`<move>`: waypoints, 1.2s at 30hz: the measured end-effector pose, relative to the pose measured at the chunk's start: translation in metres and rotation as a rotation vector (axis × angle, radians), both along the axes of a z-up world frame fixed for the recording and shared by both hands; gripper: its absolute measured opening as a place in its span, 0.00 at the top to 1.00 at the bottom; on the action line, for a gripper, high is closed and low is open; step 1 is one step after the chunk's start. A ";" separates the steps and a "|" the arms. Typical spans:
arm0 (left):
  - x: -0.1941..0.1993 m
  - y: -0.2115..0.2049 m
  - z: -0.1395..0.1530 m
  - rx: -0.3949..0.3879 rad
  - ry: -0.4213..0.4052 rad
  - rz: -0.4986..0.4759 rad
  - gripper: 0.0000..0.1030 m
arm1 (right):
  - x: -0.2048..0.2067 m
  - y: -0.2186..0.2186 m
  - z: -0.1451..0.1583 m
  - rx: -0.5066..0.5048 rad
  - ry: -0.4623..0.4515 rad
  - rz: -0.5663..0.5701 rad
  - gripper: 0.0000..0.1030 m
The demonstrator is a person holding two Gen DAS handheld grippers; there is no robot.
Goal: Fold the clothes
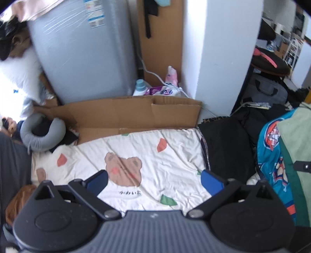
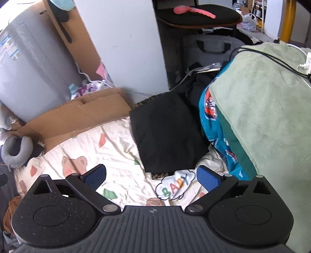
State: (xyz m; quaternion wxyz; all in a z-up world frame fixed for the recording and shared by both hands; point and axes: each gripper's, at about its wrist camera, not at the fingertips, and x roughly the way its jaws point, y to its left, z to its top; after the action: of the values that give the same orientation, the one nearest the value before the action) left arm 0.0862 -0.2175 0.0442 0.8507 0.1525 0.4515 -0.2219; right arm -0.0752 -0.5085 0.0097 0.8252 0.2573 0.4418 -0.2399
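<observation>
Currently we hold both the left gripper [image 1: 154,181] and right gripper [image 2: 151,176] with fingers wide apart and empty above the bear-print sheet [image 1: 147,153], so next we should pinch the folded black garment [image 2: 167,132] lying at that sheet's right edge by its near corners.

A cluttered bedroom in a home. A bed is covered by a cream sheet [image 1: 155,155] printed with cartoon bears and coloured leaves. A grey neck pillow [image 1: 41,132] lies at its far left corner, beside flattened cardboard [image 1: 126,114]. Behind stands a large grey appliance [image 1: 83,52] wrapped in plastic film, with detergent bottles [image 1: 141,88] and refill packs at its base. A folded black garment [image 2: 167,134] rests on the sheet, next to a pile of green and blue fabric [image 2: 262,116]. A grey laptop bag [image 2: 211,46] sits under a black cushioned stool [image 2: 200,16] beyond.
</observation>
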 end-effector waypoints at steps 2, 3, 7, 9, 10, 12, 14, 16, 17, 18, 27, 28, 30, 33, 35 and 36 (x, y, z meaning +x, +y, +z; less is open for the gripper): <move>-0.003 0.010 0.006 0.003 -0.007 0.008 0.01 | 0.000 0.007 0.006 -0.001 -0.003 0.016 0.01; -0.005 0.015 0.009 0.005 -0.011 0.012 0.01 | 0.000 0.012 0.009 -0.004 -0.002 0.027 0.01; -0.010 0.034 0.018 0.001 -0.024 0.026 0.01 | 0.001 0.027 0.018 -0.015 0.004 0.057 0.01; -0.011 0.044 0.022 -0.007 -0.026 0.038 0.01 | 0.002 0.032 0.022 -0.009 0.002 0.060 0.01; -0.011 0.049 0.023 -0.010 -0.027 0.044 0.01 | 0.002 0.035 0.023 -0.005 0.000 0.060 0.01; -0.012 0.059 0.024 -0.017 -0.030 0.059 0.01 | 0.005 0.042 0.026 -0.005 0.000 0.072 0.01; -0.014 0.069 0.022 -0.009 -0.038 0.079 0.01 | 0.009 0.049 0.029 -0.018 0.003 0.090 0.01; -0.016 0.078 0.019 0.000 -0.043 0.092 0.01 | 0.012 0.055 0.029 -0.018 0.011 0.098 0.01; -0.018 0.082 0.018 0.003 -0.043 0.093 0.01 | 0.013 0.058 0.029 -0.017 0.015 0.100 0.01; -0.021 0.086 0.017 0.003 -0.046 0.095 0.01 | 0.015 0.060 0.029 -0.015 0.020 0.102 0.01; -0.040 0.138 0.009 -0.043 -0.088 0.213 0.01 | 0.019 0.090 0.025 -0.039 0.044 0.154 0.01; -0.042 0.143 0.009 -0.041 -0.094 0.225 0.01 | 0.020 0.095 0.024 -0.045 0.049 0.164 0.01; -0.047 0.152 0.007 -0.044 -0.098 0.251 0.01 | 0.020 0.103 0.021 -0.056 0.060 0.179 0.01; -0.053 0.162 0.003 -0.050 -0.093 0.281 0.01 | 0.023 0.115 0.015 -0.080 0.081 0.200 0.01; -0.057 0.167 -0.001 -0.050 -0.085 0.299 0.01 | 0.024 0.123 0.013 -0.084 0.085 0.220 0.01; -0.059 0.169 -0.003 -0.048 -0.083 0.307 0.01 | 0.024 0.127 0.012 -0.087 0.085 0.230 0.01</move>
State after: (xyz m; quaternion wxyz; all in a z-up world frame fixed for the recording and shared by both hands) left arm 0.0271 -0.0485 0.0417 0.8960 0.0703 0.4284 -0.0937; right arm -0.0514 -0.3811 0.0216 0.8381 0.1586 0.4923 -0.1735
